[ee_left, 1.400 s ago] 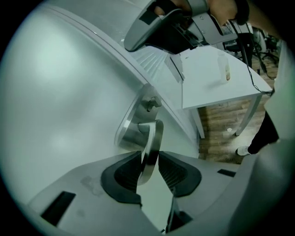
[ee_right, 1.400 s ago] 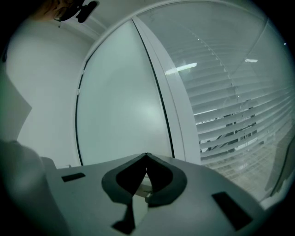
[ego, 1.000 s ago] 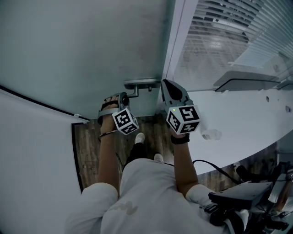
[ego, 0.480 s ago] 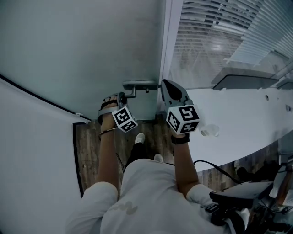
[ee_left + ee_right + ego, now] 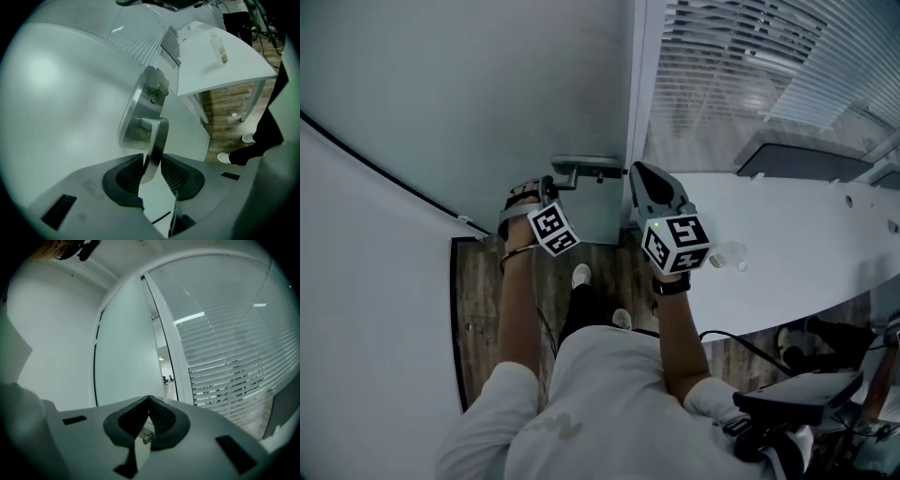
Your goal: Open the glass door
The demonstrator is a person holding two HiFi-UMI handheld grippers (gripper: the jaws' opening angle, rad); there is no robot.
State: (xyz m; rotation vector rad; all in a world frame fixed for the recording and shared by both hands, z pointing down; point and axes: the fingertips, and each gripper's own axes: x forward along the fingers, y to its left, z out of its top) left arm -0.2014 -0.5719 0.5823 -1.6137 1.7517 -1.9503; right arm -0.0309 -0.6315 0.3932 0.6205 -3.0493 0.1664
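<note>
The frosted glass door carries a metal lever handle on a round-edged plate. My left gripper is shut on the lever, whose free end sits between the dark pads. In its own view the left gripper points down along the door. My right gripper hovers beside the door's edge, right of the handle, shut with nothing in it. The right gripper view shows the door ajar, with a lit room seen through the narrow gap by the frame.
A glass wall with slatted blinds stands right of the white frame. A white curved desk with a small bottle is at the right. A white wall closes the left side. Wood floor lies below.
The left gripper, still on the lever, and the right gripper have both edged away from the body, up the picture. The wall at left takes up more of the view.
</note>
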